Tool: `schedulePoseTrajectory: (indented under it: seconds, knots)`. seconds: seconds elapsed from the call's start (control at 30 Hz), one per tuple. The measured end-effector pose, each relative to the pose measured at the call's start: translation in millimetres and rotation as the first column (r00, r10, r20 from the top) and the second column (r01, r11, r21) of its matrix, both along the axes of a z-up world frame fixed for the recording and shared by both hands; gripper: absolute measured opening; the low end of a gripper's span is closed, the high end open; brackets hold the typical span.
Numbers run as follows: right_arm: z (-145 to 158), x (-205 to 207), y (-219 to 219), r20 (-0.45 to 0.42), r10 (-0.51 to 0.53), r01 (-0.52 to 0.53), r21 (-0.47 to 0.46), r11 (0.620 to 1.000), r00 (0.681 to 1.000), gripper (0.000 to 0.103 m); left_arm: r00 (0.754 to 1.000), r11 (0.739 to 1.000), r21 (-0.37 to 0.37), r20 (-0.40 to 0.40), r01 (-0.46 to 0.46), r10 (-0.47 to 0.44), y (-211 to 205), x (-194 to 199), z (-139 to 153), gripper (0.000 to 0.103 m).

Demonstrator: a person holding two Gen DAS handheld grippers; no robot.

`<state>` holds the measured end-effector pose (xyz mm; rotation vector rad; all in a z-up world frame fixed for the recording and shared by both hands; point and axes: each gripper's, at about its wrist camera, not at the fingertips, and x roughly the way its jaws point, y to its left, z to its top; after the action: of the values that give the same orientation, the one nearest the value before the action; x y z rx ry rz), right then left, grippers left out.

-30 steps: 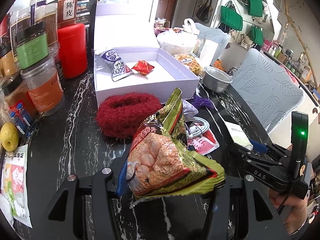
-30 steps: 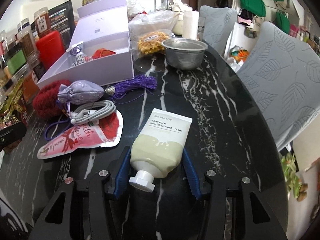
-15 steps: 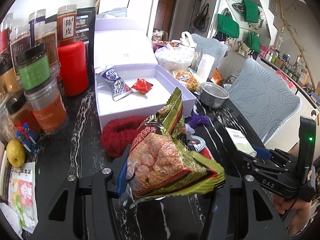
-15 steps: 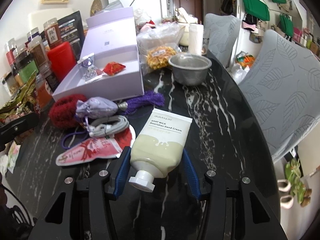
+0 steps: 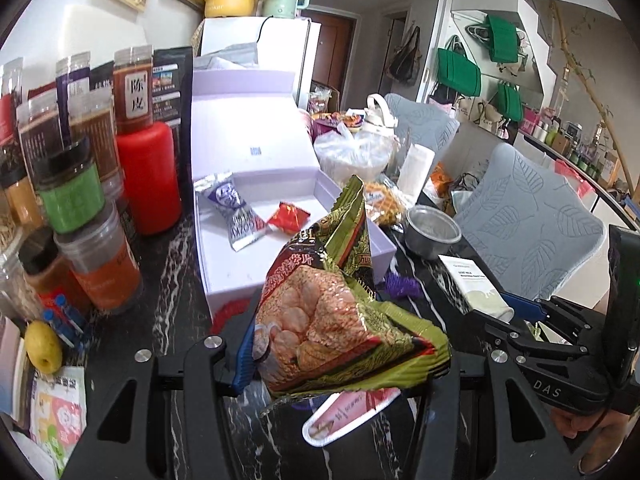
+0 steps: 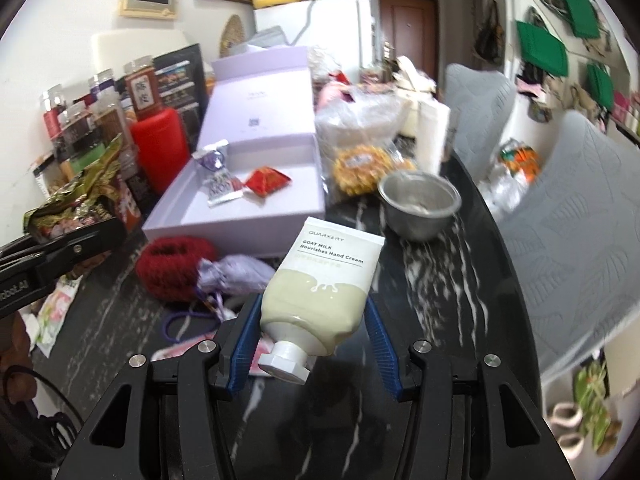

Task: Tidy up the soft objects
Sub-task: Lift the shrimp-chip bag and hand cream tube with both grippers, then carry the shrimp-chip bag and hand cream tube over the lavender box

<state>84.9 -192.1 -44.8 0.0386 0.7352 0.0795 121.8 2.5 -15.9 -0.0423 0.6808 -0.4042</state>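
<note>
- Between my left gripper's (image 5: 344,354) blue pads sat the snack bag (image 5: 340,312), clamped at its lower end, top corner tilted toward 12 o'clock, hanging clear of the black marble table (image 5: 168,264).
- My right gripper (image 6: 310,344) was clenched on the hand cream tube (image 6: 320,284), cap toward the camera, flat end pointing to 12 o'clock, off the tabletop.
- At 12 o'clock from both grippers I saw the lavender box (image 6: 240,232) open, lid propped up at the back; inside lay a purple-and-silver sachet (image 6: 218,182) and, just beside it, a small red packet (image 6: 266,180).
- At 10 o'clock from the tube I noted a red knitted ring (image 6: 172,264) against the box front, touching a lilac drawstring pouch (image 6: 236,276).
- At 1 o'clock from the tube stood a metal bowl (image 6: 418,204), near the box's right corner.
- In the left view, at 9 o'clock, jars (image 5: 76,200) stood stacked by a red canister (image 5: 148,176).
</note>
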Motion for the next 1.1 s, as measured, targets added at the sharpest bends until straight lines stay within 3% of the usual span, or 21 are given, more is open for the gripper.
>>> schedulePoseTrajectory:
  seconds: [0.73, 1.1]
  knots:
    - [68, 80, 22, 0.125, 0.171, -0.171, -0.009, 0.985, 0.977, 0.051, 0.984, 0.999, -0.026, 0.172, -0.032, 0.036, -2, 74, 65, 0.052]
    - [90, 128, 24, 0.182, 0.19, -0.19, -0.016, 0.982, 0.965, 0.051, 0.98, 0.998, -0.034, 0.191, -0.054, 0.06, -5, 123, 77, 0.052]
